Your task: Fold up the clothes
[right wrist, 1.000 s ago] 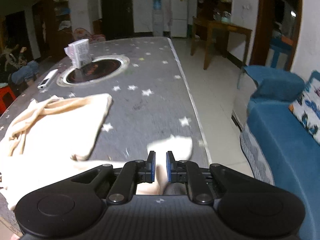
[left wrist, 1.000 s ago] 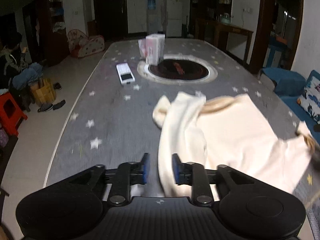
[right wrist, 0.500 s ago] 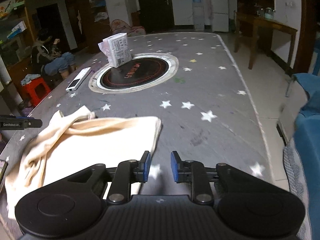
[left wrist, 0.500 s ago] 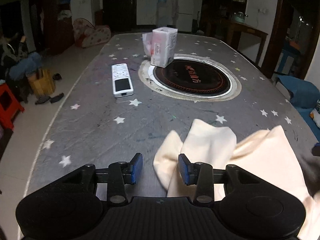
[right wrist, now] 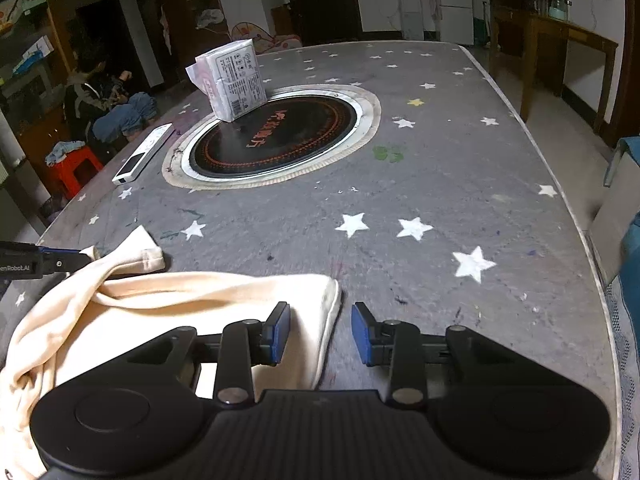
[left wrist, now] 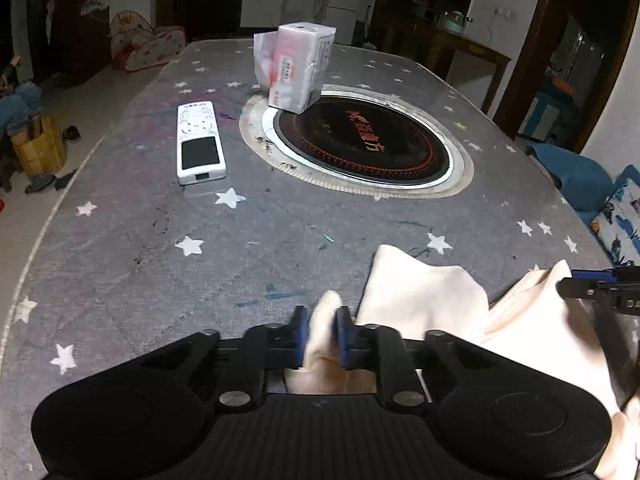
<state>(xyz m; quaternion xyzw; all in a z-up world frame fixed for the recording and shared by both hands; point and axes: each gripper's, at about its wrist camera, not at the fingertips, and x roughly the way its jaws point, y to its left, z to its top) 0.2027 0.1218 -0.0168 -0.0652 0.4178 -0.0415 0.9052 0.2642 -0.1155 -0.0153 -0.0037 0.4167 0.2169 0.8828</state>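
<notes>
A cream garment (left wrist: 420, 292) lies crumpled on the grey star-patterned table (left wrist: 160, 260). My left gripper (left wrist: 322, 316) is closing, and its blue pads pinch a raised fold of the cloth at the garment's left end. In the right wrist view the garment (right wrist: 180, 300) spreads to the left. My right gripper (right wrist: 320, 312) is opening just above the table, with the garment's hemmed right edge lying under its gap and no pad pressing on it. Each gripper shows at the edge of the other's view: the right gripper (left wrist: 592, 288) and the left gripper (right wrist: 40, 262).
A white remote (left wrist: 199, 142), a pack of tissues (left wrist: 300, 66) and a round black hotplate (left wrist: 360, 140) set into the table lie farther ahead. A blue sofa (right wrist: 632, 280) runs along the table's right side. A person (right wrist: 104, 100) sits on the floor at the far left.
Both grippers have moved forward toward the hotplate. The left one went from open around the cloth to shut on a fold. The right one let go of the cloth and opened.
</notes>
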